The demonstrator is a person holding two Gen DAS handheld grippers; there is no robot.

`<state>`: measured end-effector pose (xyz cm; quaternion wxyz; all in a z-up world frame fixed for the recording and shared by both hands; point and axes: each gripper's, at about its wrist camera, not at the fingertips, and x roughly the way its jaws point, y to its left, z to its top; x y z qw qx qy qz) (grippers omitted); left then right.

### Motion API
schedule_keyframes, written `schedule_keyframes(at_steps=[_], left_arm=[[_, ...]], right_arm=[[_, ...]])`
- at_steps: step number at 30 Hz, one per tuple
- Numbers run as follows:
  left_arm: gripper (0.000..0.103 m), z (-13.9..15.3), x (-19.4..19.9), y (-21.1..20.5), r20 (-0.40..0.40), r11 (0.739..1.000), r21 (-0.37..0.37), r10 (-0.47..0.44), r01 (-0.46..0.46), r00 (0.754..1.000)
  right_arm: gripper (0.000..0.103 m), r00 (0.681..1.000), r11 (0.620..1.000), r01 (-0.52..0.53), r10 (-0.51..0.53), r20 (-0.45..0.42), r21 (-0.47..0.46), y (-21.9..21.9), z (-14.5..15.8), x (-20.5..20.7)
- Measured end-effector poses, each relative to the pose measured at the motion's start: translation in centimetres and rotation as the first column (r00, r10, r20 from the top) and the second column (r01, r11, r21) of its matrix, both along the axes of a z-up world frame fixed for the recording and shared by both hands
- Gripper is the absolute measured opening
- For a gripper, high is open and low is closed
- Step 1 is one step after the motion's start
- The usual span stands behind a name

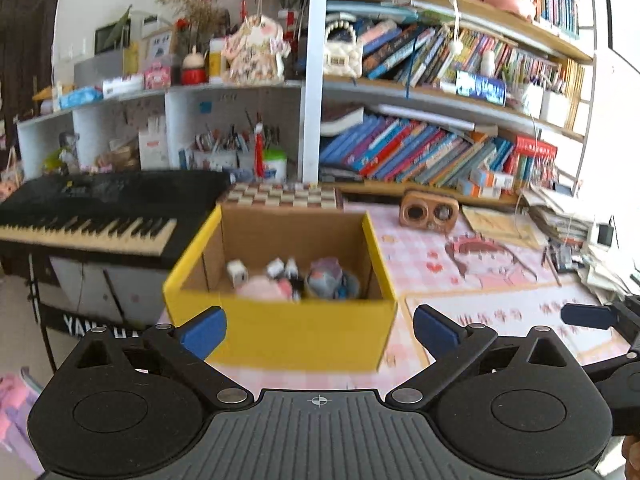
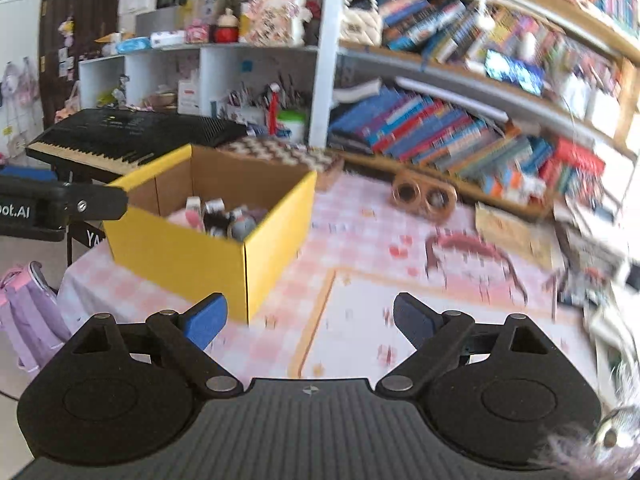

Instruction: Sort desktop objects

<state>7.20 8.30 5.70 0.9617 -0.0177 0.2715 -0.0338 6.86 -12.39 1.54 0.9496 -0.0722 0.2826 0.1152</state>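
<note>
Left wrist view: the left hand-held gripper is seen with its blue pads spread wide and nothing between them, just short of the near wall of a yellow cardboard box set on the pink checked tabletop. Small toys and bottles are seen heaped inside the box, with a black keyboard to its left and bookshelves far behind. In the right wrist view the right hand-held gripper is likewise shown spread and empty over the tabletop, right of the box.

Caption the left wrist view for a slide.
Open left gripper faces a yellow box holding small toys.
</note>
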Motion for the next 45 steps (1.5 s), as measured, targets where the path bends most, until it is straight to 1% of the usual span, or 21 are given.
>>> schedule_keyframes(at_steps=[3, 7, 12, 16, 18, 22, 28, 32, 39, 45], left_arm=[[0.101, -0.9, -1.0, -0.1, -0.028, 1.000, -0.007, -0.001, 0.001, 1.000], [0.101, -2.2, -2.2, -0.5, -0.052, 1.000, 0.003, 0.019, -0.019, 0.998], [0.101, -2.6, -3.1, -0.8, -0.046, 0.999, 0.016, 0.033, -0.032, 0.998], [0.101, -2.8, -4.1, -0.9, -0.028, 0.998, 0.022, 0.057, -0.056, 0.998], [0.101, -3.0, -4.5, -0.8, -0.039, 0.998, 0.018, 0.067, -0.066, 0.997], [0.101, -3.7, -5.5, -0.8, -0.078, 0.997, -0.003, 0.074, -0.075, 0.994], [0.101, -4.5, -6.4, -1.5, -0.111, 0.999, 0.009, 0.036, -0.036, 0.993], [0.101, -4.5, -6.8, -1.6, -0.101, 0.999, 0.015, 0.030, -0.029, 0.994], [0.101, -4.6, -6.7, -1.9, -0.109, 0.999, 0.026, 0.031, -0.028, 0.994], [0.101, -4.7, -6.9, -2.3, -0.115, 1.000, 0.023, 0.012, -0.009, 0.993]], right_arm=[[0.090, 0.998, 0.998, 0.062, -0.061, -0.011, 0.031, -0.9, -0.7, -1.7], [0.090, 0.990, 0.988, 0.142, -0.142, 0.003, 0.058, -1.8, -1.2, -3.9], [0.090, 0.981, 0.977, 0.195, -0.195, -0.010, 0.087, -3.1, -1.7, -5.5], [0.090, 0.977, 0.971, 0.215, -0.213, -0.029, 0.107, -3.6, -2.2, -6.4], [0.091, 0.976, 0.969, 0.219, -0.217, -0.033, 0.115, -3.7, -2.3, -6.8], [0.097, 0.975, 0.967, 0.221, -0.216, -0.048, 0.129, -3.7, -2.6, -7.0], [0.101, 0.976, 0.967, 0.215, -0.210, -0.054, 0.135, -3.5, -2.6, -7.2], [0.101, 0.975, 0.967, 0.218, -0.211, -0.062, 0.135, -3.5, -2.7, -7.4], [0.102, 0.971, 0.962, 0.235, -0.228, -0.068, 0.138, -4.0, -3.0, -8.0], [0.102, 0.969, 0.960, 0.245, -0.237, -0.074, 0.136, -4.2, -3.1, -8.5]])
